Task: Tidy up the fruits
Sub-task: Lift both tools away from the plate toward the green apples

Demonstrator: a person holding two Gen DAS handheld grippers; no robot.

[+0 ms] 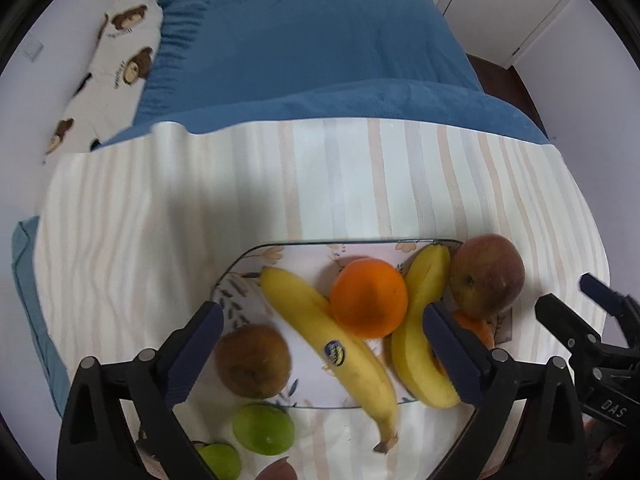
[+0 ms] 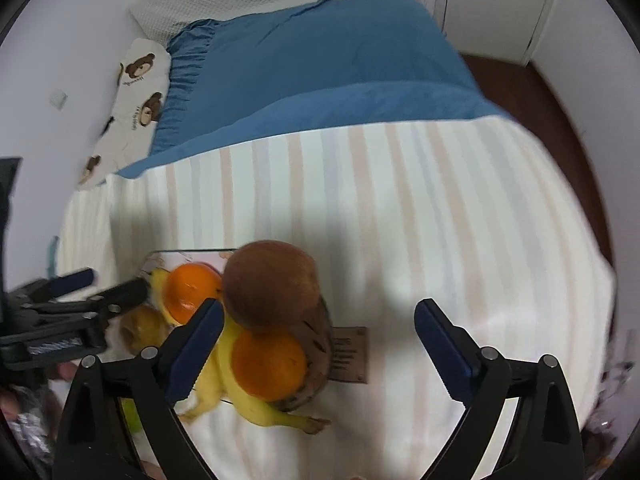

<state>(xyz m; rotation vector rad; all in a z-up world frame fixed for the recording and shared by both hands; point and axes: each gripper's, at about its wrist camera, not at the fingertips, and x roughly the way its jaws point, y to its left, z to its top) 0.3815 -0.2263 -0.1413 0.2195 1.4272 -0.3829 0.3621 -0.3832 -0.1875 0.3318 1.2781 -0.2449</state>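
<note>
A flowered plate (image 1: 248, 276) lies on a striped cloth and holds two bananas (image 1: 340, 344), an orange (image 1: 368, 298), a second orange partly hidden behind my finger (image 1: 474, 326), a red apple (image 1: 486, 276) and a brown kiwi (image 1: 254, 360). Two green limes (image 1: 264, 428) lie on the cloth in front of the plate. My left gripper (image 1: 322, 354) is open above the plate's near side, empty. My right gripper (image 2: 318, 354) is open and empty, hovering right of the plate beside the apple (image 2: 272, 288) and an orange (image 2: 270, 366).
The striped cloth (image 1: 320, 184) covers the near end of a bed with a blue blanket (image 1: 312, 48) and a bear-print pillow (image 1: 116, 68). A brown card (image 2: 350, 354) lies right of the plate. White cupboards (image 2: 492, 0) stand at the back right.
</note>
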